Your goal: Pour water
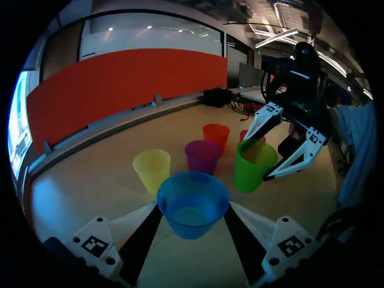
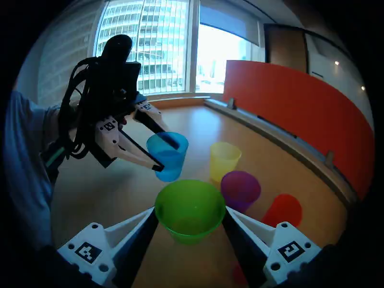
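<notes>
Pour hasn't been started yet, as far as can be judged. Nearest in the left gripper view, the blue cup [image 1: 193, 204] is clamped by the left gripper [image 1: 193, 207], jaws closed in on both its sides just under the rim. It's held upright, and what looks like a bit of water can be seen in the bottom. Same deal in the right gripper view: the green cup [image 2: 190, 209] is pinched by the right gripper [image 2: 190, 213], jaws pressed against either side, mouth facing up. Whether anything's in the green one can't really be told, and neither can whether either cup is lifted off the tabletop [image 1: 96, 192].

So the grabbing part looks done, and pretty much everything that matters is left. The two cups have to be brought together and one tipped over the other's mouth. Blue into green is the guess, since that's where water is seen.

Just past the blue cup, a yellow cup [image 1: 152, 168] and a purple cup [image 1: 203, 156] are parked side by side, with the green one near the purple. An orange cup [image 1: 216, 134] is set behind the purple, and a red cup [image 1: 249, 134] is half hidden behind the green. That cluster could easily get knocked if the tipping is done low, so it'd probably be better done higher up.

Off to the side a sleeve [image 1: 357, 144] can be made out. Farthest back, the room is closed off by an orange partition [image 1: 120, 86] and tall windows [image 2: 144, 43].
</notes>
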`<state>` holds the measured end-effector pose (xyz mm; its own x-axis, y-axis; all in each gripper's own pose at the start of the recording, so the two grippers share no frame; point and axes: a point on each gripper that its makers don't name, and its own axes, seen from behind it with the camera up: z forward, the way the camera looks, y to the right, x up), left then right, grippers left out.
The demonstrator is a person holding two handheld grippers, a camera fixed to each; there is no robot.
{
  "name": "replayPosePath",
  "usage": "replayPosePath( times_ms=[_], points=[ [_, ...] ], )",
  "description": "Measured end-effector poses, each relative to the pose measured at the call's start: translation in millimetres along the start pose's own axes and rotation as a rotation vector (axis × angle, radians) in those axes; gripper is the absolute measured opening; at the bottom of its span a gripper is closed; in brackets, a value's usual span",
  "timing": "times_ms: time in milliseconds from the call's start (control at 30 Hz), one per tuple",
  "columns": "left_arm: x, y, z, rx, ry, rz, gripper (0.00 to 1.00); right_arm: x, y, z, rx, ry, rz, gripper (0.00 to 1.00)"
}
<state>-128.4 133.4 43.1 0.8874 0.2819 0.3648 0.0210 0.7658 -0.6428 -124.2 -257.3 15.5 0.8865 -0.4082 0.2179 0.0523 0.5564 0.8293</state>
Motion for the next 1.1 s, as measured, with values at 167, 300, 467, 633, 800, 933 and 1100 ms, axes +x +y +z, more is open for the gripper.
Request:
replayPosePath(
  times_ms=[167,300,467,633,800,933,1100],
  points=[
    [22.8,-1.8,-10.1,0.021,0.062,0.003,0.86,19.7,1.1,-15.1,-0.019,0.049,0.005,0.92],
    [40.7,-3.1,-19.4,0.037,0.108,0.008,0.86,34.5,3.1,-27.3,-0.037,0.090,0.009,0.92],
    [61.8,-3.3,-29.8,0.053,0.159,0.013,0.86,51.7,4.9,-41.3,-0.057,0.141,0.012,0.92],
    [81.6,-1.8,-37.9,0.058,0.203,0.015,0.85,66.7,6.7,-52.6,-0.077,0.187,0.009,0.92],
    [96.0,-0.1,-43.9,0.059,0.239,0.017,0.86,83.3,8.5,-62.0,-0.095,0.240,0.014,0.92],
    [104.4,1.7,-47.0,0.060,0.263,0.019,0.86,95.5,8.6,-68.4,-0.105,0.279,0.017,0.92],
    [117.4,4.8,-53.0,0.057,0.299,0.022,0.86,107.8,10.5,-75.8,-0.117,0.315,0.014,0.92]
  ],
)
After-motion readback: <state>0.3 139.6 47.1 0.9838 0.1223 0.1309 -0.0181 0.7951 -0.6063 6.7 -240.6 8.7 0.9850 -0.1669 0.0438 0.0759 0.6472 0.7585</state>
